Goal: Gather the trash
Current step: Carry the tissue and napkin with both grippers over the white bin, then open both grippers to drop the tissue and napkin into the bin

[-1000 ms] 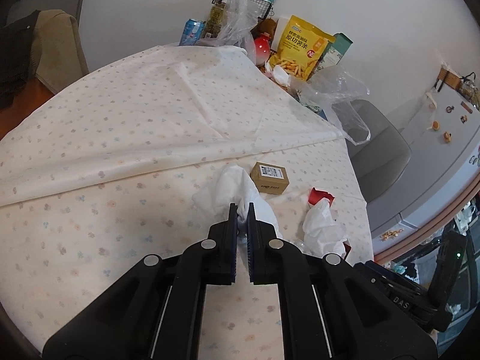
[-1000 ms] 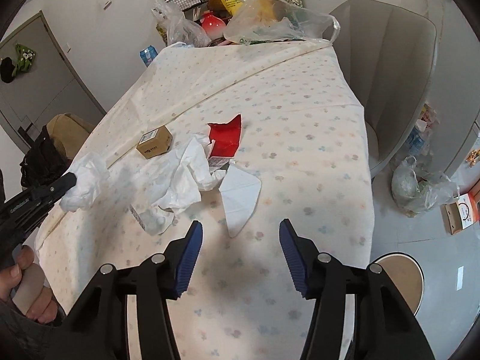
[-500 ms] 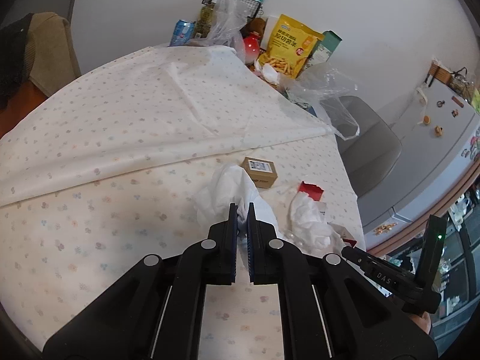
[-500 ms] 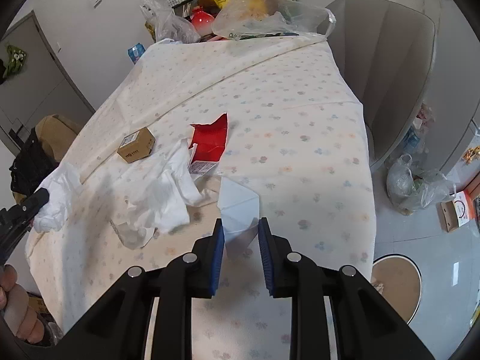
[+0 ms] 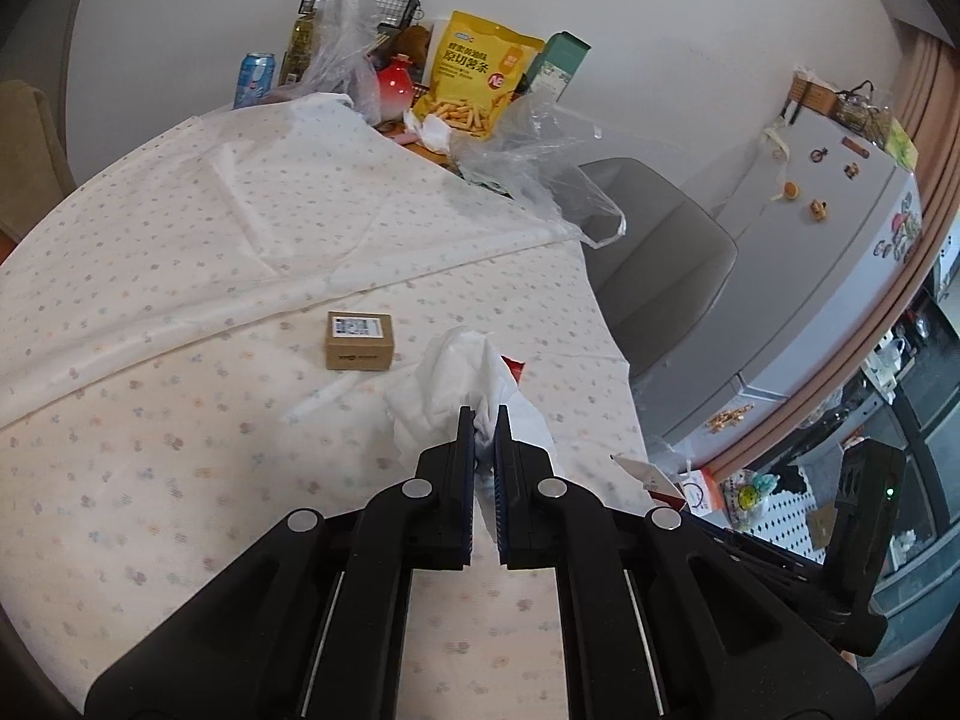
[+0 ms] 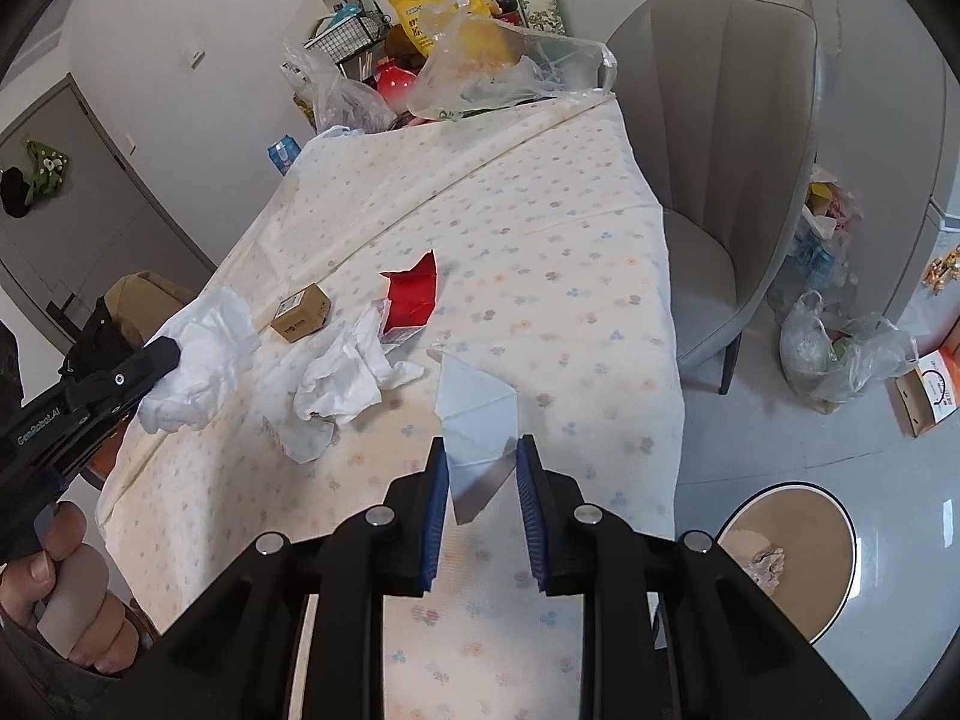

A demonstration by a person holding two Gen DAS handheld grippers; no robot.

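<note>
My left gripper (image 5: 485, 417) is shut on a crumpled white tissue (image 5: 462, 372) and holds it above the table; it also shows at the left of the right wrist view (image 6: 204, 354). My right gripper (image 6: 481, 450) is shut on a folded white paper (image 6: 477, 414) and lifts it off the cloth. On the flowered tablecloth (image 6: 540, 252) lie another crumpled tissue (image 6: 342, 384), a torn red wrapper (image 6: 414, 294) and a small brown cardboard box (image 6: 302, 312), which also shows in the left wrist view (image 5: 360, 339).
Snack bags, a can, a wire basket and plastic bags (image 5: 420, 84) crowd the far end of the table. A grey chair (image 6: 714, 138) stands to the right. A round bin (image 6: 786, 552) and a filled plastic bag (image 6: 840, 348) are on the floor at the right.
My right gripper closed on the folded white paper and raised it. My left gripper carried its tissue to the right, toward the table's right edge.
</note>
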